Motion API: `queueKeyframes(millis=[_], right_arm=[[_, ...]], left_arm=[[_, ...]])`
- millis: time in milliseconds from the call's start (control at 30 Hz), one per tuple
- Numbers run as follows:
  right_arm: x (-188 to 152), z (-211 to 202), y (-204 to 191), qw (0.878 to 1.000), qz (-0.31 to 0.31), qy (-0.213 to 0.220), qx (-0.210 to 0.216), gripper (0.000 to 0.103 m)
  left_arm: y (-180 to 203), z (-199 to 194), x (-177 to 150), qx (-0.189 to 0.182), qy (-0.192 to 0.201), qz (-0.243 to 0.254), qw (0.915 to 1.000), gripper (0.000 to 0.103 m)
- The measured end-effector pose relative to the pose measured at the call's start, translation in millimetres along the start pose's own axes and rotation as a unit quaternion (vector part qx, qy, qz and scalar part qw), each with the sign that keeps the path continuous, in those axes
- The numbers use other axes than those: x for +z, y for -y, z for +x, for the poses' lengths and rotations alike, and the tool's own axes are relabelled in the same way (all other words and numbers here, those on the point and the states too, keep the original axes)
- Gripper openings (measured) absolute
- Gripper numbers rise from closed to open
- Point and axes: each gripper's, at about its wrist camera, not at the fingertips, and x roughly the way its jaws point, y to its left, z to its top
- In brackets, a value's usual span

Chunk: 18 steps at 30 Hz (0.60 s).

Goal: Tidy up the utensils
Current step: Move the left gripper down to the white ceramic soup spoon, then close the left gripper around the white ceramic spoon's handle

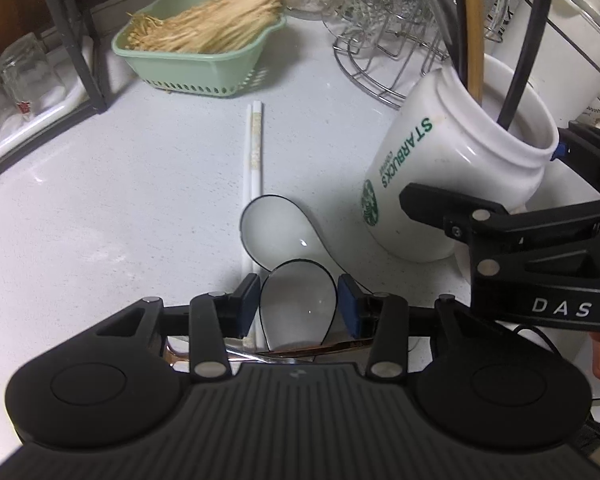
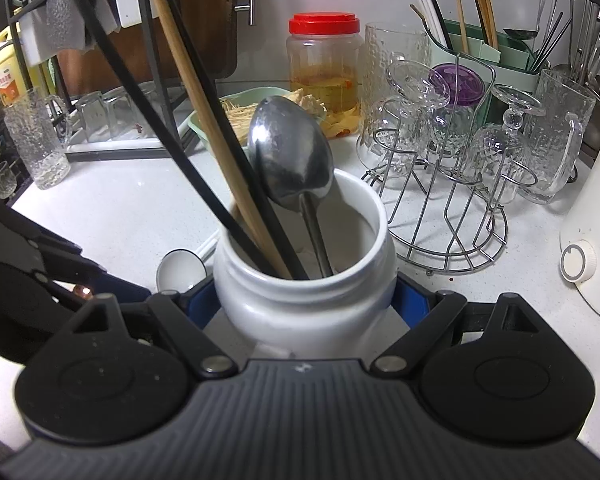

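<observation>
The left gripper (image 1: pixel 299 304) hangs over the white counter (image 1: pixel 120 208) with its jaws spread either side of the bowl of a white ceramic soup spoon (image 1: pixel 298 300); small gaps show at both pads, so nothing is pinched. A second ceramic spoon (image 1: pixel 278 232) lies just beyond it at 12 o'clock, their rims touching or overlapping, and a pair of white chopsticks (image 1: pixel 254 152) runs away from the spoons toward 12 o'clock, ending short of a green basket (image 1: pixel 192 64) of pale dried strands. At 2 o'clock from the spoons stands a white Starbucks jar (image 1: pixel 452 168), tilted toward the left gripper and held by the right gripper (image 2: pixel 306 304), whose jaws clamp the jar (image 2: pixel 300 300) on both sides below its neck. Inside the jar, a metal spoon (image 2: pixel 290 156) stands bowl-up, beside a wooden chopstick (image 2: pixel 204 120) and black chopsticks (image 2: pixel 140 104) leaning toward 11 o'clock. A wire rack of glasses (image 2: pixel 452 184) stands at 2 o'clock from the jar.
</observation>
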Motion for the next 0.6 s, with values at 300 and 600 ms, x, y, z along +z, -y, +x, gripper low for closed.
queueKeyframes(millis=[300,600], right_arm=[[0.5,0.7,0.1,1.0,0.001,-0.001,0.0,0.091],[1.0,1.2,-2.4,1.0,0.006,-0.002,-0.007,0.091]], left_arm=[[-18.7,-34.4,-6.3,0.003,0.04,-0.051,0.9979,0.048],[-24.1,-77.6,-9.4,0.006,0.096,-0.077,0.9923,0.048]])
